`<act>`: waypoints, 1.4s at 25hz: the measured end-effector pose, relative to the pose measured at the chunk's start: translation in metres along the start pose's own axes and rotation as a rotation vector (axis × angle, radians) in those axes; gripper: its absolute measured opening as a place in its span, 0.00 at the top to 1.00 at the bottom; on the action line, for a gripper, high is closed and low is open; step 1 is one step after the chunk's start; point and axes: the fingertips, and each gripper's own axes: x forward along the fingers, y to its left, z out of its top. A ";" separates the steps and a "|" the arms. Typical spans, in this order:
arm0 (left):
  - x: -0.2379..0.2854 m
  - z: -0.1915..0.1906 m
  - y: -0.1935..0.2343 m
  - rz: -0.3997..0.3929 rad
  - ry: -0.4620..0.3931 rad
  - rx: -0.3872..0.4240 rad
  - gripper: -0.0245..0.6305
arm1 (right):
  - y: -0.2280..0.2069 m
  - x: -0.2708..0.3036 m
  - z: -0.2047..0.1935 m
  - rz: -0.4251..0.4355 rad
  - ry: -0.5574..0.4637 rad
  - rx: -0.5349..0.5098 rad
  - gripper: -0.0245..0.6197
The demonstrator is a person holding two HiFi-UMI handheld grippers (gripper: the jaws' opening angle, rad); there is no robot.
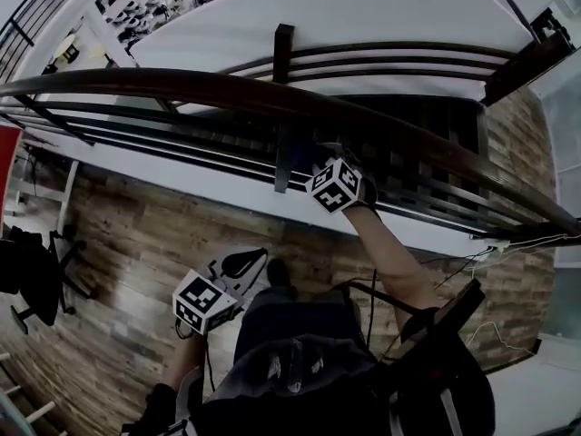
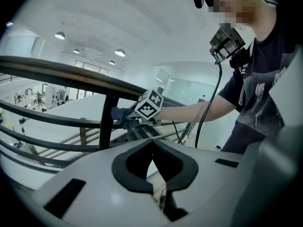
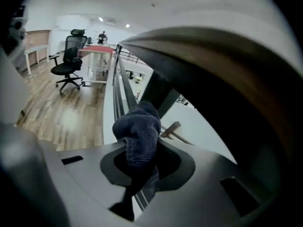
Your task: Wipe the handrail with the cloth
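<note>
The dark wooden handrail curves across the head view above several thinner metal rails. My right gripper sits just under it beside a dark post, shut on a dark blue cloth. In the right gripper view the cloth bulges up out of the right gripper, close below the handrail. The left gripper view shows the cloth bunched by the post under the handrail. My left gripper hangs low near the person's body, away from the rail. The left gripper is shut with nothing in it.
Below the railing lies an open drop to a lower floor. A black office chair and a red-topped table stand on the wooden floor behind; another chair is at the left. Cables run along the floor edge at right.
</note>
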 end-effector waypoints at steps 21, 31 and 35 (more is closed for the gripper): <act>0.109 0.015 -0.062 -0.145 0.115 0.043 0.95 | -0.058 -0.001 -0.141 -0.066 0.163 -0.282 0.87; 0.246 0.040 -0.232 -0.234 0.095 0.110 0.95 | -0.154 -0.106 -0.354 -0.154 0.191 -0.090 0.87; 0.303 0.046 -0.276 -0.275 0.102 0.122 0.95 | -0.200 -0.144 -0.432 -0.187 0.250 -0.106 0.87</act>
